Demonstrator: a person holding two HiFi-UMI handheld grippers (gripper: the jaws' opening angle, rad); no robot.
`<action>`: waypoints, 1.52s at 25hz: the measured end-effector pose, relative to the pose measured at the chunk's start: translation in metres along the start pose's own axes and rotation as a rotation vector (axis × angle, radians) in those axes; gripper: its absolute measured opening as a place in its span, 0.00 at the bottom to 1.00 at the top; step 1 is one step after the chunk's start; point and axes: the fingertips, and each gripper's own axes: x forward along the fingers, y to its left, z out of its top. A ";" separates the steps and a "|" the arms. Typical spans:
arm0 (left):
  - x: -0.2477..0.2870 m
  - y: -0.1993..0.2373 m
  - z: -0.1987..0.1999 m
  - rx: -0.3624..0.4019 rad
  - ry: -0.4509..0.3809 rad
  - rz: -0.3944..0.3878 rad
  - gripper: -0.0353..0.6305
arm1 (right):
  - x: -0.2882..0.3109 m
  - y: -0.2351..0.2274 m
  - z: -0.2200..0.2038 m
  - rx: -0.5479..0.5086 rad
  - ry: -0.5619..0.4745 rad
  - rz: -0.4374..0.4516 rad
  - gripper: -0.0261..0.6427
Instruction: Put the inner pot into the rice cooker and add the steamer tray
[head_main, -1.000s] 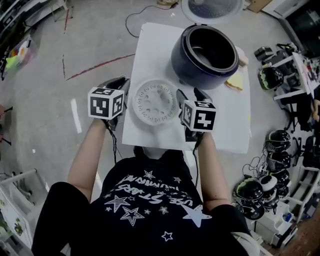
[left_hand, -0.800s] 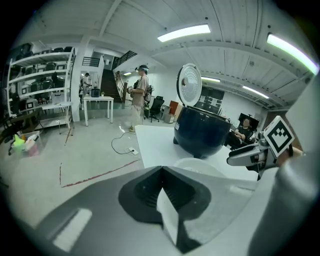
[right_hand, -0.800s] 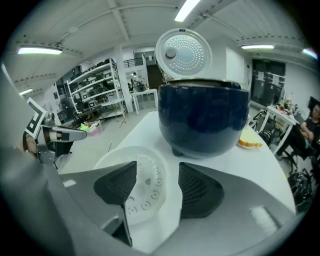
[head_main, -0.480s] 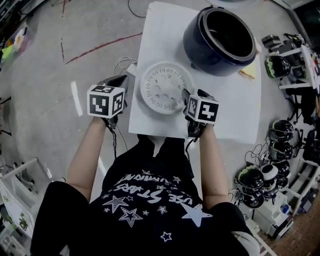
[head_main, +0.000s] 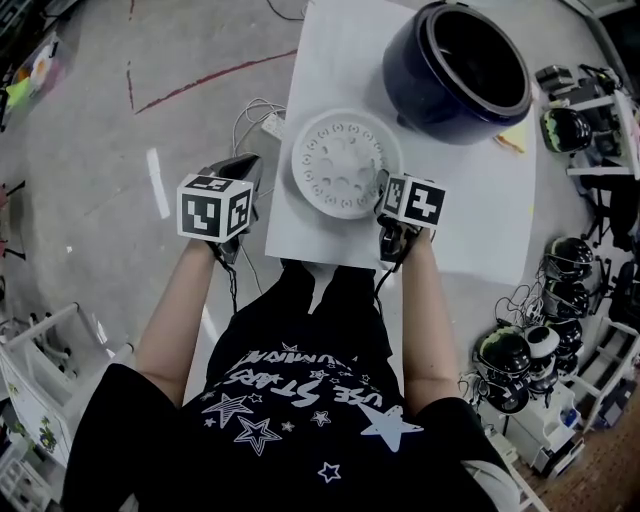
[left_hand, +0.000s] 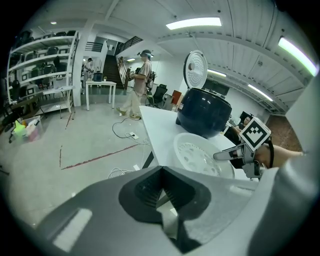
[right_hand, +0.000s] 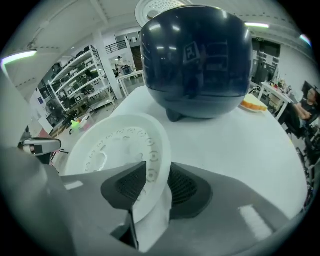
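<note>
- Grey concrete floor (head_main: 90, 150) lies around the white table (head_main: 335, 60). A red line (head_main: 210, 87) and a short white stripe (head_main: 157, 183) mark it off the table's left edge.
- A white cable with a plug strip (head_main: 270, 124) lies on the floor just beside that left edge.
- Dark helmets (head_main: 500, 352) crowd the floor beyond the near right corner.
- Far off, metal shelving (left_hand: 42, 55) lines a wall, and a person (left_hand: 136, 85) stands near a small white desk (left_hand: 100, 84).
- Long strip lights (left_hand: 194, 23) glow on the white ceiling.

Cooker mouth: rice cooker (head_main: 457, 70) open, uncovered, at steamer tray's (head_main: 345, 163) 1 o'clock.
Obstacle: raised lid (left_hand: 195, 70) at cooker's 12 o'clock.
Free bench (head_main: 475, 190): bare at tray's 3 o'clock.
</note>
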 end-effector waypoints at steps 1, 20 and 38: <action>-0.001 0.000 -0.002 -0.002 0.003 0.002 0.06 | 0.001 -0.002 -0.001 0.004 0.001 -0.006 0.27; -0.012 -0.012 0.012 -0.010 -0.039 0.022 0.06 | -0.028 0.006 0.023 -0.032 -0.081 0.097 0.12; -0.060 -0.045 0.114 0.042 -0.247 0.051 0.05 | -0.146 0.017 0.134 -0.141 -0.309 0.241 0.12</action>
